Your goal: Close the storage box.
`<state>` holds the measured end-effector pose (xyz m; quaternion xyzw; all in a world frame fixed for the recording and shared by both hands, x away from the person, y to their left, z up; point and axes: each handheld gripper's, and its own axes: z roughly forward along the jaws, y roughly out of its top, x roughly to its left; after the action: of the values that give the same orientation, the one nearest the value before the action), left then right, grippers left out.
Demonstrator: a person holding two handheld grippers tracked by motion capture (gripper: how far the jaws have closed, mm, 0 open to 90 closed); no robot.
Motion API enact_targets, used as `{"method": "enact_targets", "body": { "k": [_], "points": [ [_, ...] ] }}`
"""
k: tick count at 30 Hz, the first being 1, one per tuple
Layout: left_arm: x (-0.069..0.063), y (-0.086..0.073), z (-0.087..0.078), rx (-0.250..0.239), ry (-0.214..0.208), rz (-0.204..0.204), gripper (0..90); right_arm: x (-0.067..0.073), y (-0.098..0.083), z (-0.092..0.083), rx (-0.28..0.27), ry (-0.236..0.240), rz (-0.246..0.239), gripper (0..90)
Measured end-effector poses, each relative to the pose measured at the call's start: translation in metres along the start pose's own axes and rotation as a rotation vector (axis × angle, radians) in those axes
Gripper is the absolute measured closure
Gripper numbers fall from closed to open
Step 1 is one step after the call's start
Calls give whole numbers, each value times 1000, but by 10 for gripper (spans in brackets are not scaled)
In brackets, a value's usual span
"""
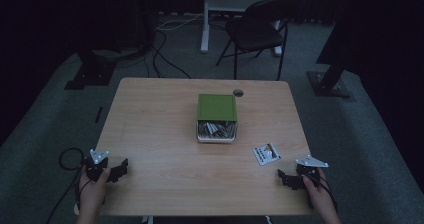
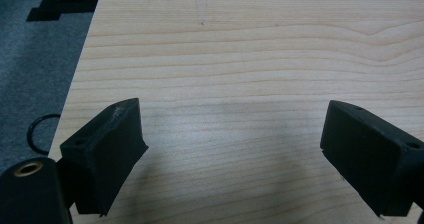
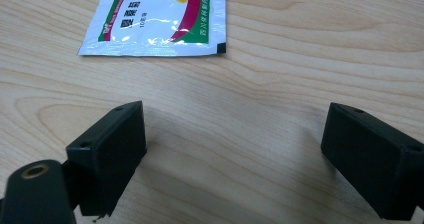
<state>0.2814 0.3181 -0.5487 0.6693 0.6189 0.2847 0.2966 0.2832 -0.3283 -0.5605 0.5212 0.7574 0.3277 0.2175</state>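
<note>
Left gripper (image 2: 230,149) jaws wide apart, empty, over bare wooden table (image 2: 250,59). Right gripper (image 3: 232,154) jaws wide apart, empty; sachet (image 3: 160,19) flat just ahead. Green-lidded box (image 1: 217,118) well beyond both grippers, mid-table.

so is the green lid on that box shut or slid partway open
Partway open. In the high view the green lid covers the far part of the box, and packets show in the uncovered near end.

A black two-jaw left gripper (image 1: 119,170) and matching right gripper (image 1: 283,177) are seen, each topped by a grey three-cornered plate. Blocky matte jaws with small screw holes are noted. Black cables are trailed; forearms are unsleeved.
</note>
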Motion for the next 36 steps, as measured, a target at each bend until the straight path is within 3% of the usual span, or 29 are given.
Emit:
{"method": "enact_targets", "body": {
  "k": [15, 21, 36],
  "points": [
    [-4, -3, 3, 50, 32, 12, 111, 0, 0, 0, 0, 1, 1, 104],
    [-3, -5, 2, 63, 40, -40, 110, 0, 0, 0, 0, 0, 2, 104],
    [-2, -5, 2, 64, 44, -50, 109, 0, 0, 0, 0, 0, 2, 104]
  ]
}}
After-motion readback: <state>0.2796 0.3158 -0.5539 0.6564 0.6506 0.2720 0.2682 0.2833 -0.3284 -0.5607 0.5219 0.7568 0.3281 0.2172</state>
